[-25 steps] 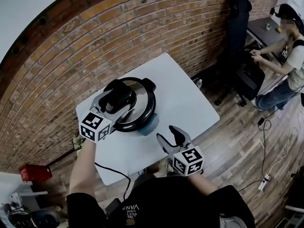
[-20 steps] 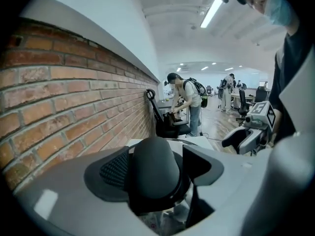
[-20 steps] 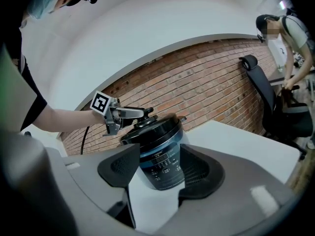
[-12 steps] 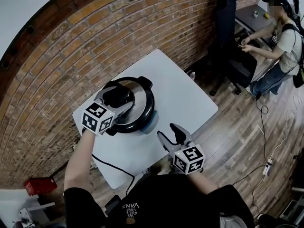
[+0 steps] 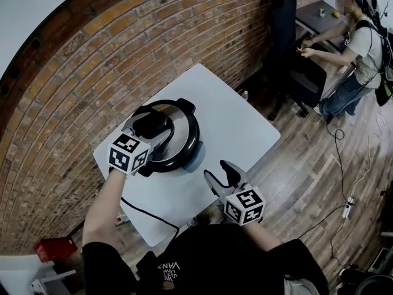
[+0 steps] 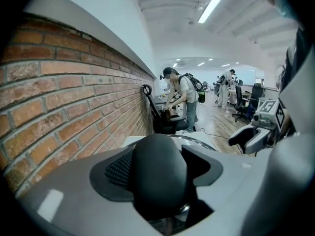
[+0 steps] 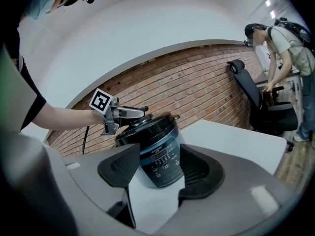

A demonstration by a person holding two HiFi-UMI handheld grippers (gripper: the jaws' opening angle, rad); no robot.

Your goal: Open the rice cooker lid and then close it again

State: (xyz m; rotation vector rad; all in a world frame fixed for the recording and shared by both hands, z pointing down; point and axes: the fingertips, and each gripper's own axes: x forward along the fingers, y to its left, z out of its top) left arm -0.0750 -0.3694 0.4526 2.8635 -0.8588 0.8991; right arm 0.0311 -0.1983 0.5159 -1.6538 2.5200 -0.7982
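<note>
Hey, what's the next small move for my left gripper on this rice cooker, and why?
Probably ease the lid handle gently upward to start opening. The left gripper has its fingers apparently closed on that black handle, the lid sits flat on the rice cooker, and the right gripper hangs open, apart from the pot.

The glossy black plastic rice cooker lid (image 5: 182,134), ringed in shiny metal, is gleaming while the white counter (image 5: 233,131) is looking smooth and matt.
</note>
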